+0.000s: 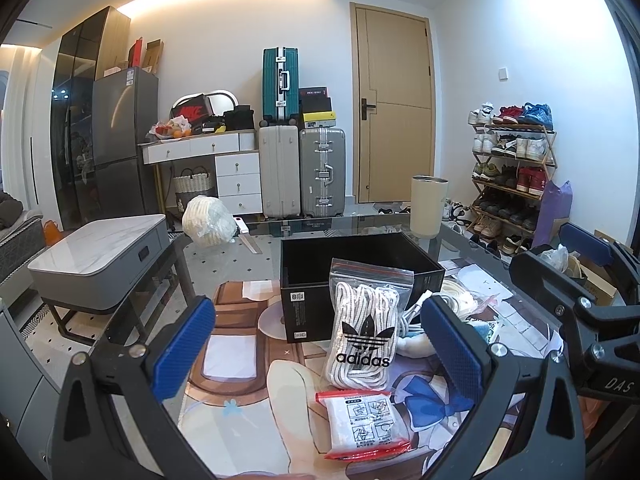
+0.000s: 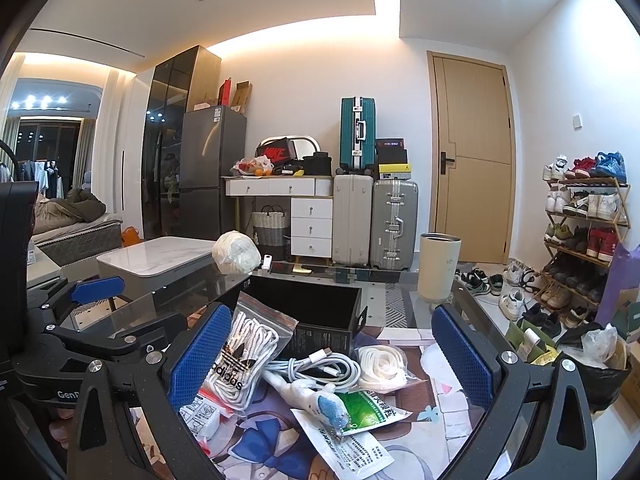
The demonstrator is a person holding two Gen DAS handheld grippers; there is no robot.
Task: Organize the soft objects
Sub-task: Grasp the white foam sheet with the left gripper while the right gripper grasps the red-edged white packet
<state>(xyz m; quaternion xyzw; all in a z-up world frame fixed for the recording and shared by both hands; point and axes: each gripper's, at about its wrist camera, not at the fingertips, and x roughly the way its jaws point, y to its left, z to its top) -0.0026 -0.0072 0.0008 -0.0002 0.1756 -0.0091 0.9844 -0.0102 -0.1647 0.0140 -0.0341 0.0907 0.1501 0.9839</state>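
The left gripper (image 1: 316, 344) and right gripper (image 2: 332, 352) are held spread wide above the glass table (image 1: 256, 248), nothing between their pads. Bare glass is seen beyond the black box (image 1: 352, 276), up to the cup (image 2: 438, 268) near the far edge. The box stands open, its inside dark. A lace bag (image 1: 366, 328) leans against its front, a small packet (image 1: 362, 424) just before it; cable (image 2: 320, 364), rope coil (image 2: 382, 364) and sachets (image 2: 360, 412) are heaped to the box's right.

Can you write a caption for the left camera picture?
Open left gripper facing an adidas lace bag leaning on a black box.
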